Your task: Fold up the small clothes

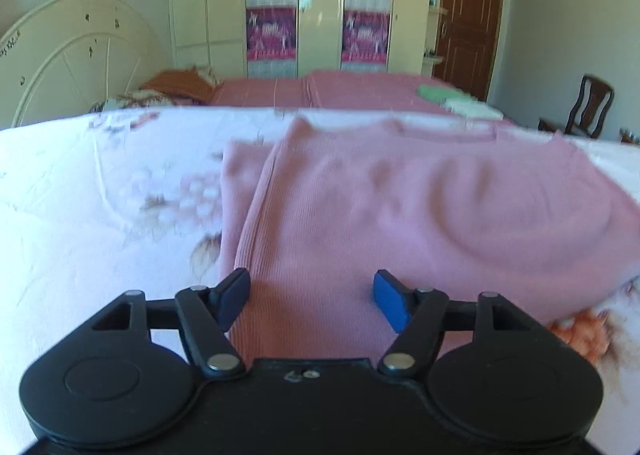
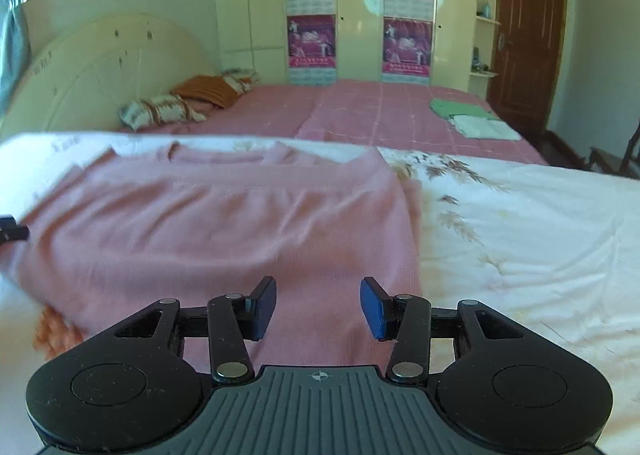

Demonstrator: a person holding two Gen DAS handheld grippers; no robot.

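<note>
A pink ribbed knit top (image 1: 400, 207) lies flat on a white floral sheet (image 1: 88, 199), its left sleeve folded over the body. My left gripper (image 1: 312, 297) is open and empty, just above the near left hem. In the right wrist view the same top (image 2: 224, 223) spreads from the left to the centre. My right gripper (image 2: 318, 307) is open and empty over the near right hem. The left gripper's tip (image 2: 12, 233) shows at the left edge of that view.
A bed with a pink cover (image 2: 360, 111) lies beyond, with pillows (image 2: 160, 111) near the cream headboard (image 2: 100, 67). Folded green and white clothes (image 2: 472, 117) sit on its right side. A wardrobe (image 2: 360, 15), a brown door (image 2: 524, 27) and a chair (image 1: 588, 107) stand behind.
</note>
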